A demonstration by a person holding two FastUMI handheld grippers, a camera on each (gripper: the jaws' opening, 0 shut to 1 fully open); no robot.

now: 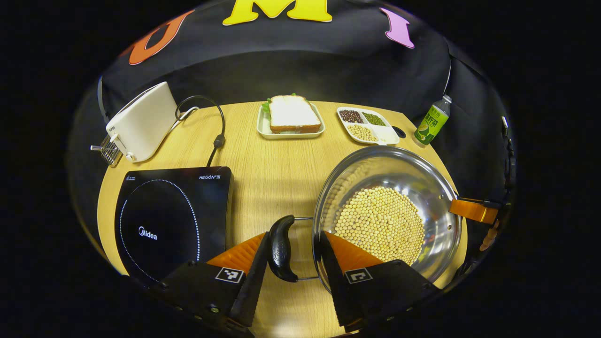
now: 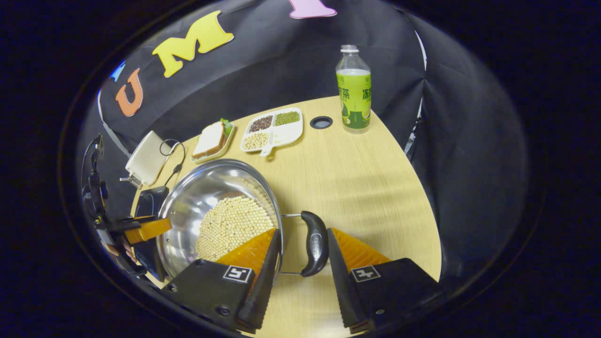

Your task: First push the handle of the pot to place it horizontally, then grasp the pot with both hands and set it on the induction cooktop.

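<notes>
Two grippers astride both pot handles

Left gripper (image 1: pixel 291 256) stands part open, its fingers flanking the near handle (image 1: pixel 281 249) without visible contact. Right gripper (image 2: pixel 303 249) likewise brackets the far handle (image 2: pixel 314 243). Pot (image 1: pixel 436 188), holding beans, sits toward the table's (image 1: pixel 272 173) right edge. Cooktop (image 1: pixel 169 220) lies at the left front corner, beside the left gripper.

toaster (image 1: pixel 141 121), sandwich plate (image 1: pixel 290 117), bean tray (image 1: pixel 367 125), bottle (image 2: pixel 353 91)
</notes>
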